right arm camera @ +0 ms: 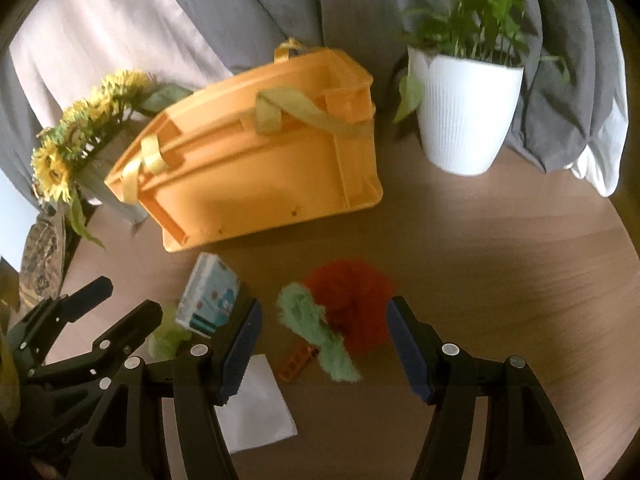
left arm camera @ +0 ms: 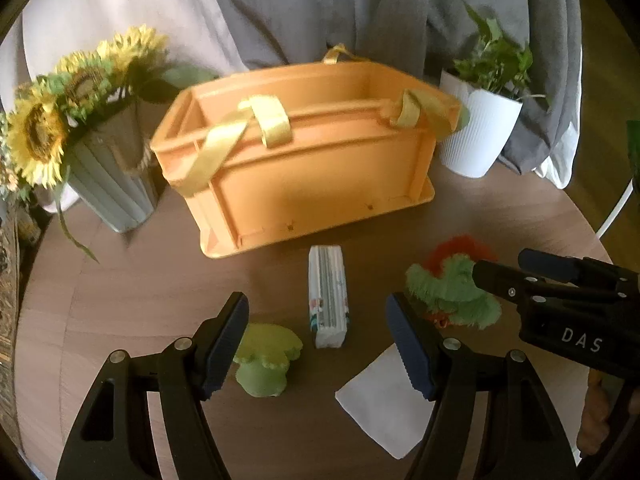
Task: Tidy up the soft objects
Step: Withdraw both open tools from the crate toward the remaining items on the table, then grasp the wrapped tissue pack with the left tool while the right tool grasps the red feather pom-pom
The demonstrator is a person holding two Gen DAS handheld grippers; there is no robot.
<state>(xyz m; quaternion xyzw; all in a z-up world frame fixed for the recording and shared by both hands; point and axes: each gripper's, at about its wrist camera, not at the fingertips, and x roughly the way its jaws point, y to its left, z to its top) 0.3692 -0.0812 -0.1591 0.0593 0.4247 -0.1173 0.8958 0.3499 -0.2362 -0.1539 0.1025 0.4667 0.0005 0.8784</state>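
1. Nearest to us, our left gripper (left arm camera: 318, 344) has its jaws spread wide with nothing between them, hovering low over the round wooden table (left arm camera: 140, 300).
2. Going left to right in the left wrist view, a pale green soft toy (left arm camera: 266, 362) lies just beside the left finger, then a tissue pack (left arm camera: 327, 297) lies between the fingers, then a white napkin (left arm camera: 384, 404) partly under the right finger, then a fuzzy green-and-orange plush (left arm camera: 452, 292).
3. Our right gripper (right arm camera: 324, 344) is also wide open and empty, straddling the plush from above; its fingertips do not appear to touch it.
4. Behind these, the orange crate (left arm camera: 304, 176) with yellow ribbon handles sits between a sunflower vase (left arm camera: 108, 176) on the left and a white potted plant (left arm camera: 478, 132) on the right.
5. We judge the task barely begun: every soft item we can see is on the table in front of the crate, and what we see of the crate's inside looks bare.
6. Left to do: lift each item and place it in the crate, likely starting with the plush or the tissue pack.
7. Much of the crate's floor is hidden by its near wall, so we cannot rule out something lying low inside.
8. A small orange object (right arm camera: 297, 362) beside the plush is too blurred to identify.
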